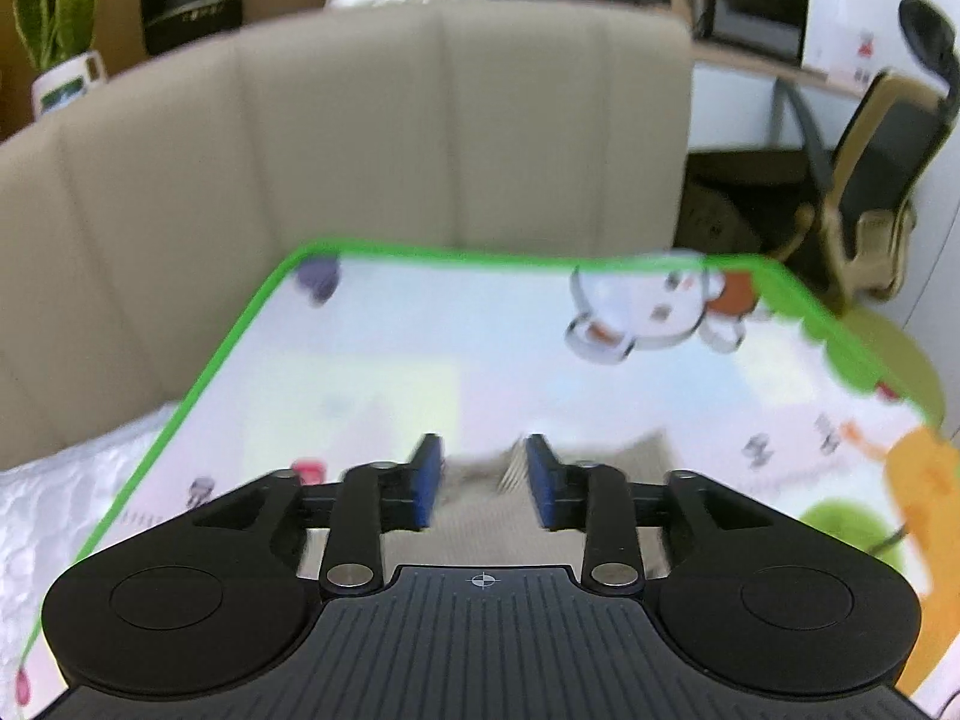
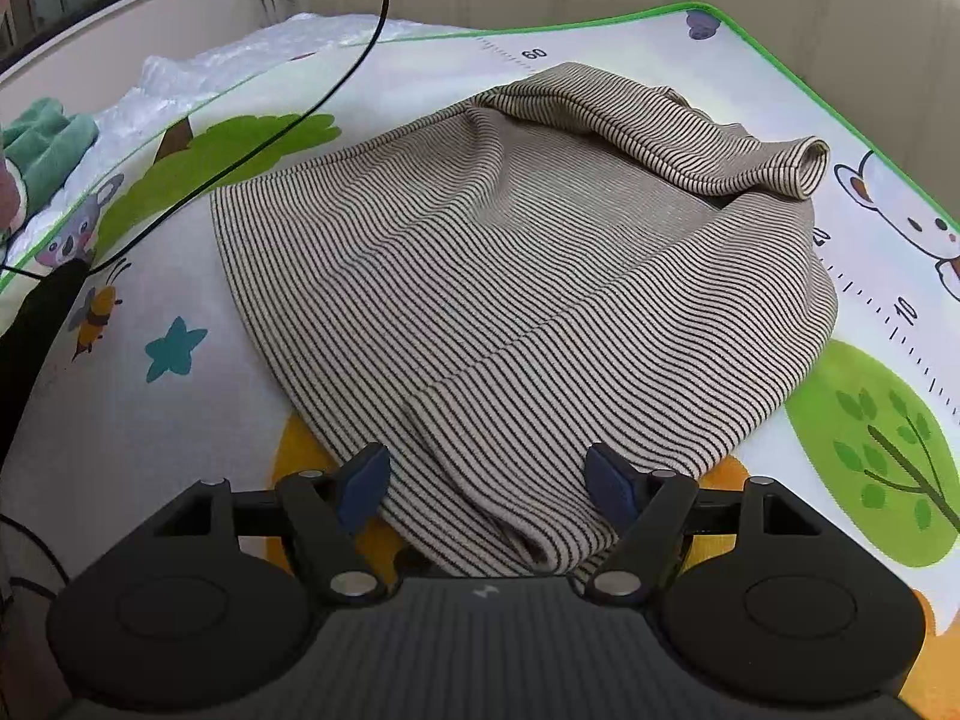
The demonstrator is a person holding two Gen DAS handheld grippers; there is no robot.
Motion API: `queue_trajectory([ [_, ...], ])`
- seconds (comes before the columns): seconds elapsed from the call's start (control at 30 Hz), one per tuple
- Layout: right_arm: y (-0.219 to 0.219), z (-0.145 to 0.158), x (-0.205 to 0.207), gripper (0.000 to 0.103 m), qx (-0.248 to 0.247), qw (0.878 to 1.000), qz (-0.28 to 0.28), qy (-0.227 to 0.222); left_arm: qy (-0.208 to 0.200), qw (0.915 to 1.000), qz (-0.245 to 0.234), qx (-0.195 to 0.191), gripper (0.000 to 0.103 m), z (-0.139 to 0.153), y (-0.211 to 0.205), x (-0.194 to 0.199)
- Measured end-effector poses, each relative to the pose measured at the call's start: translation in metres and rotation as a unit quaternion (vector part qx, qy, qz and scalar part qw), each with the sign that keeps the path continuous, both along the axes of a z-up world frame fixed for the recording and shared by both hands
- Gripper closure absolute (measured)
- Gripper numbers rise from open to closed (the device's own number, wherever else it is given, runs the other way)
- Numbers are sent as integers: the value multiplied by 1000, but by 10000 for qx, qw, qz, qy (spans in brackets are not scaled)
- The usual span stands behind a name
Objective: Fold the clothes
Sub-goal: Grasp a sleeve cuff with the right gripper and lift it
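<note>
A beige garment with thin dark stripes (image 2: 516, 276) lies partly folded on a cartoon-print play mat (image 2: 180, 420); a rolled sleeve or cuff rests on its far right. My right gripper (image 2: 486, 480) is open, its blue pads either side of the garment's near edge, low over it. My left gripper (image 1: 485, 486) is open above the mat (image 1: 420, 360), with a blurred bit of the striped garment (image 1: 480, 510) between and below its pads. The left wrist view is motion-blurred.
A beige padded headboard (image 1: 360, 138) runs along the mat's far edge. A black cable (image 2: 288, 114) crosses the mat at left. Green cloth (image 2: 42, 150) and bubble wrap (image 2: 198, 78) lie beyond the mat's left edge. An office chair (image 1: 870, 180) stands at right.
</note>
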State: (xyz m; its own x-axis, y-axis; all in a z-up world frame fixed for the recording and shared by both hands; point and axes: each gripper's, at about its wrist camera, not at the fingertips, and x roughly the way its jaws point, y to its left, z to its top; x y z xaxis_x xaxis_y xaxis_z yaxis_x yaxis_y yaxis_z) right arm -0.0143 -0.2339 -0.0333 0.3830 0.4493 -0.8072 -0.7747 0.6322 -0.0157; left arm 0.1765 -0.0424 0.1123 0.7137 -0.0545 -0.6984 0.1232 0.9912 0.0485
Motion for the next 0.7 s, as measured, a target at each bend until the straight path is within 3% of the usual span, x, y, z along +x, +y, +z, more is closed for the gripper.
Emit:
queue_trajectory([
  [0.1,-6,9,-4,31,-27,9999,-67,-98,377,9993,-65,-5,56,-29,20,-15],
  [0.23,-11,17,-11,46,-262,9995,-17,-169,859,9958,-270,-141,47,-70,45,-39],
  [0.3,-9,17,-15,46,-387,9989,78,-252,1111,9934,-248,-165,44,-88,56,-48],
  [0.43,6,10,-15,47,-493,9980,245,-323,1346,9902,-110,-345,30,-101,73,-54],
  [0.53,22,-3,-11,49,-821,9936,458,-630,1371,9895,-49,-453,24,-100,80,-54],
  [0.6,30,-6,-6,71,-922,9910,551,-796,1355,9895,-78,-504,17,-97,81,-53],
  [0.63,32,-4,-1,88,-915,9910,505,-834,1332,9896,-100,-526,15,-96,81,-53],
  [0.7,30,5,15,89,-846,9916,152,-965,1322,9896,-127,-554,9,-96,80,-53],
])
